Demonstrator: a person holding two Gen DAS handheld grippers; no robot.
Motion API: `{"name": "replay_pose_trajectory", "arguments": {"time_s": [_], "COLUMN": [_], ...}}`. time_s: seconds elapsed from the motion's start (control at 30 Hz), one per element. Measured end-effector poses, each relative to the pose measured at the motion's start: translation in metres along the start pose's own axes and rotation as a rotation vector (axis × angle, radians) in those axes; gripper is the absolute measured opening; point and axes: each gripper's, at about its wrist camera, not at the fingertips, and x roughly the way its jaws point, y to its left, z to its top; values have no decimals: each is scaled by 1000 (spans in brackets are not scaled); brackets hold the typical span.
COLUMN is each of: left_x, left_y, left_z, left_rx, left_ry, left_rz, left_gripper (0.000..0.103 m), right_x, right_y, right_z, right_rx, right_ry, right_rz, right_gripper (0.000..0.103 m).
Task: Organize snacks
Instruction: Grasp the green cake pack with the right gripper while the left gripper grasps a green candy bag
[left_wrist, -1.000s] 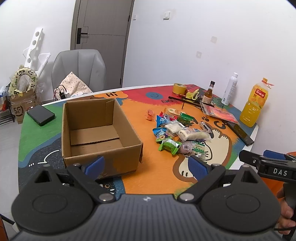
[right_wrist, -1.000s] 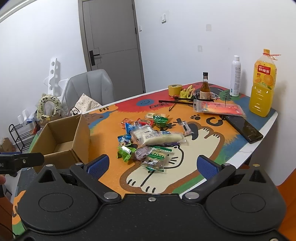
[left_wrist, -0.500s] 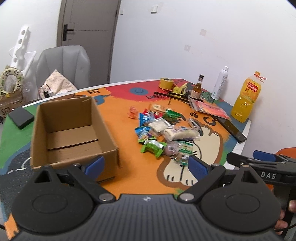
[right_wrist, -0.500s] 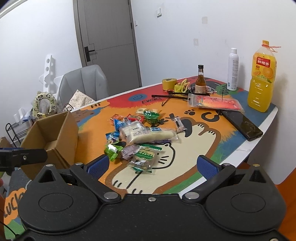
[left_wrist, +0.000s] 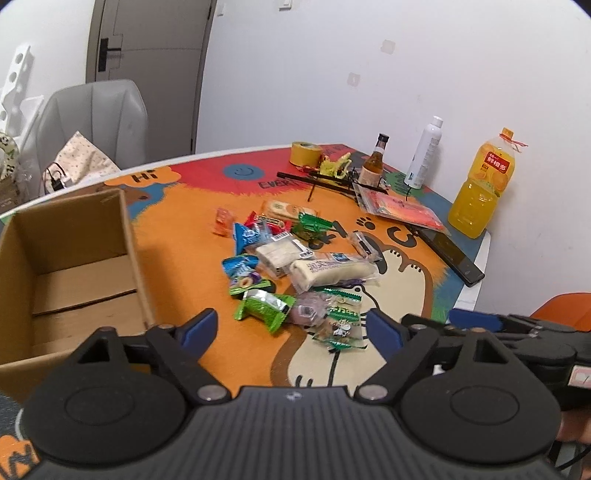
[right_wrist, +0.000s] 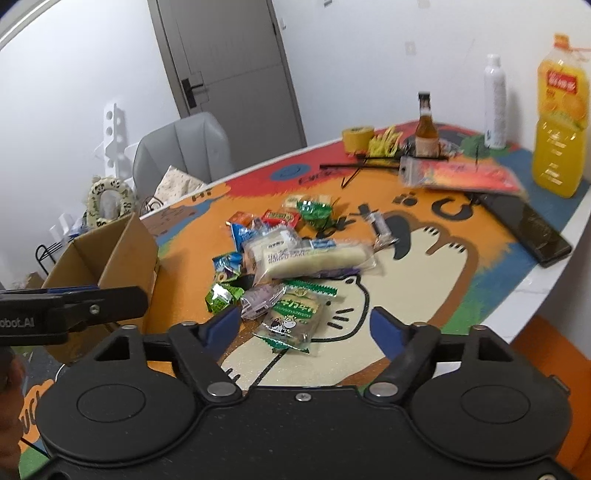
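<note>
Left wrist: cardboard box (left_wrist: 70, 273) at nine o'clock, cut off by frame edge. Snack pile (left_wrist: 295, 266) at centre, wrappers overlapping, labels hard to read. Left gripper (left_wrist: 291, 328) and right gripper (right_wrist: 304, 326) both closing, gripping nothing.

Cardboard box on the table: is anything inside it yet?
No snack shows inside the cardboard box: the left wrist view shows bare floor flaps and inner walls. Its near corner is hidden behind the left hand-held gripper, so that part cannot be checked.
</note>
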Motion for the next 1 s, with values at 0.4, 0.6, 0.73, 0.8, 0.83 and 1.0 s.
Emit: {"name": "replay_pose_trajectory", "arguments": {"time_s": [0.4,0.6,0.73,0.8,0.83,1.0], "left_x": [59,82,92,97,100,112], "left_y": [-2,4,10,14,15,19], "left_z": [11,13,15,16,16,15], "left_rx": [-7,-29,-53,-65,-70,-76], "left_ry": [59,74,82,86,88,105], "left_rz": [33,66,87,93,98,118], "left_gripper": [56,52,52,52,52,54], "right_x": [56,75,86,91,94,98], "right_y": [-9,-6,0,3,4,4], "right_z": [-4,-2,0,0,0,-1], "right_rx": [60,53,35,23,17,-14], "right_ry": [116,144,153,158,162,164], "right_rz": [53,63,64,61,58,17], "right_gripper": [63,64,64,65,67,71]}}
